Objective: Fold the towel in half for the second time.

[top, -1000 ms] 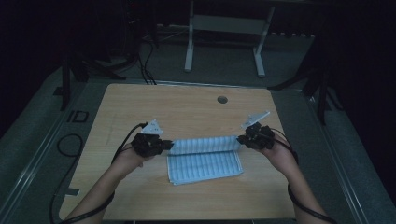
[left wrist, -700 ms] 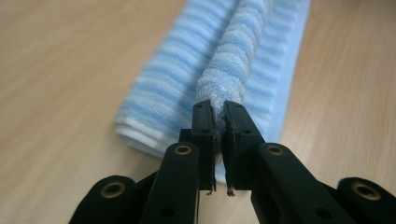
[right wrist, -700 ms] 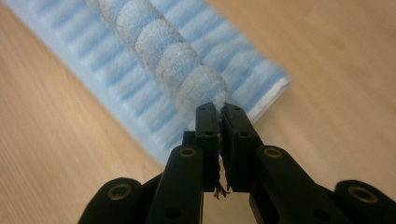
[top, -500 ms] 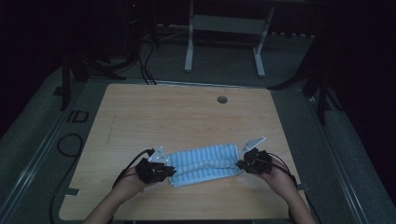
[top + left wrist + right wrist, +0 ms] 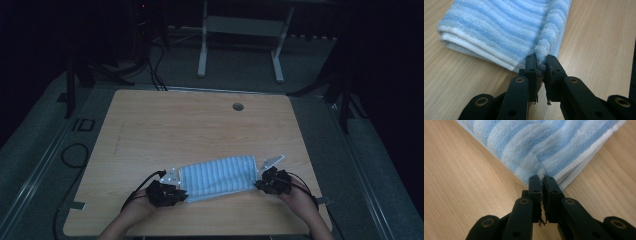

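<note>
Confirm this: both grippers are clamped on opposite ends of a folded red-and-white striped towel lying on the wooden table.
Not quite: the towel is blue-and-white striped, as the left gripper view shows. The rest holds: the left gripper and right gripper each pinch an end of it on the wooden table.

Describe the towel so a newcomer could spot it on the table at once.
On the wooden table, look near the front edge, between the left gripper and the right gripper. The folded towel lies there, pinched at each end. Its blue and white stripes set it apart.
</note>
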`<state>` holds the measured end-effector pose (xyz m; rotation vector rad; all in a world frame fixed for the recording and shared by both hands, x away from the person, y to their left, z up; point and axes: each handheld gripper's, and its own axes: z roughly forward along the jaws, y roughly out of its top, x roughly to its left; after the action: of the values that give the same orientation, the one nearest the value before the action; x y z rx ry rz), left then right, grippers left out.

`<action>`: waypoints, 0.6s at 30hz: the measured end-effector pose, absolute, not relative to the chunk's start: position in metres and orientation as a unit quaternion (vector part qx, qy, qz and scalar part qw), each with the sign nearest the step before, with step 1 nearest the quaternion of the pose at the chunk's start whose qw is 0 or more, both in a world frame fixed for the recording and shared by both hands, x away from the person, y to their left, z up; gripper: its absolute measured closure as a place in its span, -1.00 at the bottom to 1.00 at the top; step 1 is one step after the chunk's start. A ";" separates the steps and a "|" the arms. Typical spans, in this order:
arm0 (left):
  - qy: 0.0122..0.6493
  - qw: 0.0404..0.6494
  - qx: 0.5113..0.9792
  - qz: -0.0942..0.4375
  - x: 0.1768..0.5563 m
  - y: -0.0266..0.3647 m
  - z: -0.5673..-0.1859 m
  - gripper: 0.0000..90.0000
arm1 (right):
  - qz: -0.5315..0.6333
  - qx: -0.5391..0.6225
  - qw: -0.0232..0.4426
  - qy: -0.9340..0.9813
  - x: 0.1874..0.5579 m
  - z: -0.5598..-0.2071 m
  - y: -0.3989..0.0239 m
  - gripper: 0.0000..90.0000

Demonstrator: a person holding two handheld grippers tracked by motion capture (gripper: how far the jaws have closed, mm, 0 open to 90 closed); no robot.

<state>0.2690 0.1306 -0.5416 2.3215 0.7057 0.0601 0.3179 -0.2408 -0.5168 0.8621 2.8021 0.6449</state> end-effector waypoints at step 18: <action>0.298 0.334 0.891 0.073 0.275 0.141 -0.499 0.12 | 0.258 0.285 0.117 0.916 0.313 -0.467 -0.245 0.91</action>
<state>0.2754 0.1410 -0.4988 2.3268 0.7776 0.1913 0.3133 -0.2452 -0.4666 0.8328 2.6800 0.7555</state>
